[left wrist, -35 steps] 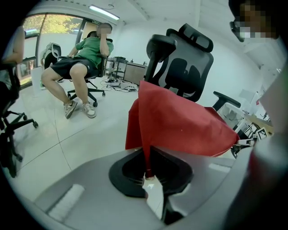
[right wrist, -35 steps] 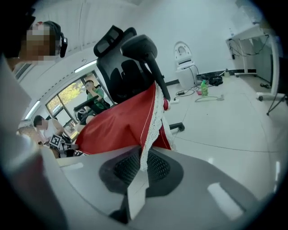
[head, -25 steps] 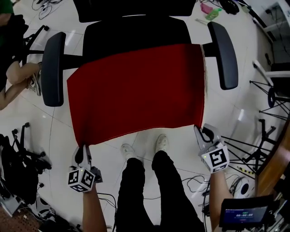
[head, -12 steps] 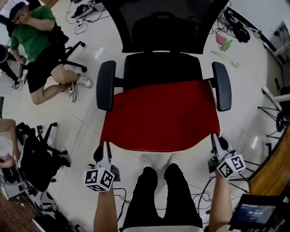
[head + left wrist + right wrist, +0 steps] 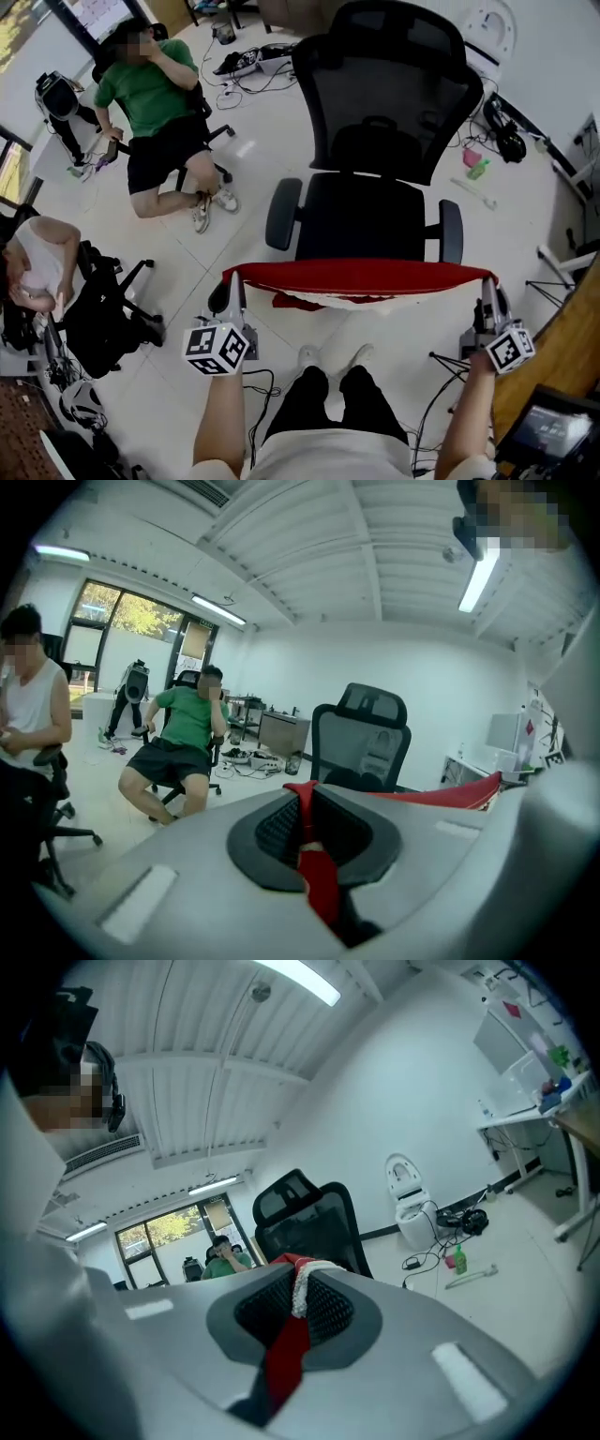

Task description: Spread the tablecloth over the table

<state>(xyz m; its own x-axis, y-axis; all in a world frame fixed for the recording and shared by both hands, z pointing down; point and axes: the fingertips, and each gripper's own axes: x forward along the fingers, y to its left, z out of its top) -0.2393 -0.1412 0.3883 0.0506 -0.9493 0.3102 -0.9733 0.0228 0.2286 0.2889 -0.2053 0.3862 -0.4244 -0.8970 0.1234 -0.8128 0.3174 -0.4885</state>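
Since the red tablecloth (image 5: 356, 277) is pulled out into a long band, it's hanging in mid-air above the floor (image 5: 234, 234), just in front of a black office chair (image 5: 370, 202). The left gripper (image 5: 232, 281) is clamped on one end and the right gripper (image 5: 489, 283) on the other. A pale bit of edge droops under the middle.

From the head view you get the whole span, plus the holder's white shoes (image 5: 309, 356) underneath. What you don't get there is the pinch itself. The left gripper view has a red strip squeezed between closed jaws. The right gripper view has the same, with white trim along the fabric's edge.

That floor is glossy white tile with cables lying about. One person in a green shirt (image 5: 150, 89) sits off to the left, and another in a white top (image 5: 28, 272) sits closer in. The left gripper view also catches big windows (image 5: 122, 621) and a strip light (image 5: 483, 574) on a ribbed ceiling. The right gripper view picks up a green bottle (image 5: 457, 1258) on the floor by the wall.
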